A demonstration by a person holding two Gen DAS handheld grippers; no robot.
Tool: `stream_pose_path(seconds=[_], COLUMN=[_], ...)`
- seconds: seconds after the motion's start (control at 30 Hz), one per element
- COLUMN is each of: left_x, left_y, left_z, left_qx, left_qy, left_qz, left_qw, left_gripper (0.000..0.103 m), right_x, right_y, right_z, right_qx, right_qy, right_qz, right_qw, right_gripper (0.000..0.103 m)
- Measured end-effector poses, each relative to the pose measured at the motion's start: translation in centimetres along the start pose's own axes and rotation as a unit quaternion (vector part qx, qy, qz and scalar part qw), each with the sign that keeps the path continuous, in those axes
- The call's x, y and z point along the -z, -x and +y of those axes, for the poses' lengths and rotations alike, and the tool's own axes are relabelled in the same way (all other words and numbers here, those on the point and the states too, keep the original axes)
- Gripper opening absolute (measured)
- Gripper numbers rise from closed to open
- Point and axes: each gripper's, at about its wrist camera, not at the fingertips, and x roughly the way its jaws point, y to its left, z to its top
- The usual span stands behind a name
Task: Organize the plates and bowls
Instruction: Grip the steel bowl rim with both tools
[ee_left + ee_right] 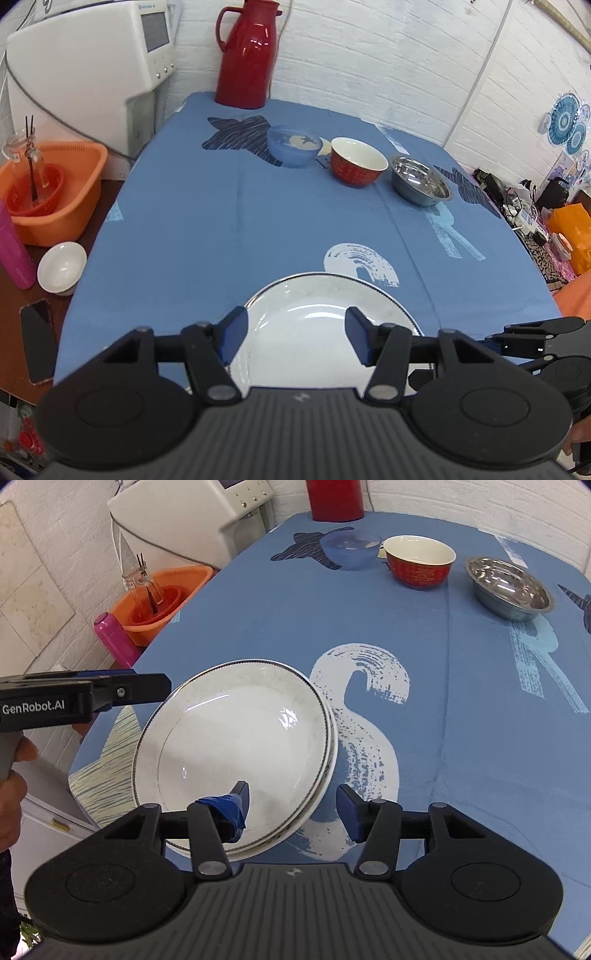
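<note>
My left gripper sits low at the near edge, fingers spread wide and level, nothing between the blue pads. My right gripper is likewise parted, its left pad wrapped in blue tape, empty. In the right wrist view the left gripper reaches in from the left side, seen side-on, and my hand grips its handle at the near left edge.
</note>
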Motion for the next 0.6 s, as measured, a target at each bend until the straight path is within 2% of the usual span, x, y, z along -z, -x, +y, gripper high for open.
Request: stream_pose_path(seconds=[0.13,0.23,0.4,0.6], left_x=[-0.4,-1.0,-3.4,-7.5], left_y=[-0.6,-1.6,-5.0,-11.7], left_z=[-1.4,-2.7,-5.9,-10.5], left_qx=[0.010,0.023,0.048,0.072], left_qy=[-0.010,-0.016,-0.027,-0.021], left_qz=[0.007,0.016,0.040,0.073], left_qw=[0.9999,0.9995,0.9977,0.9945], left_gripper=[0.056,0.057,0.059,0.060], right_x=[0.1,-0.1,-1.3,-3.6], right_y=[1.3,2.2,3.2,3.4], right_z=[-1.1,-3.5,-10.7,-18.7], right_qx=[-0.002,0.007,0.034,0.063], right_qy=[0.002,-0.014,-0.088,-0.157], right_qz=[-0.016,-0.032,-0.050,-0.060], right_qw=[1.000,0.999,0.994,0.984], right_gripper=[0.037,0.038,0.038,0.038])
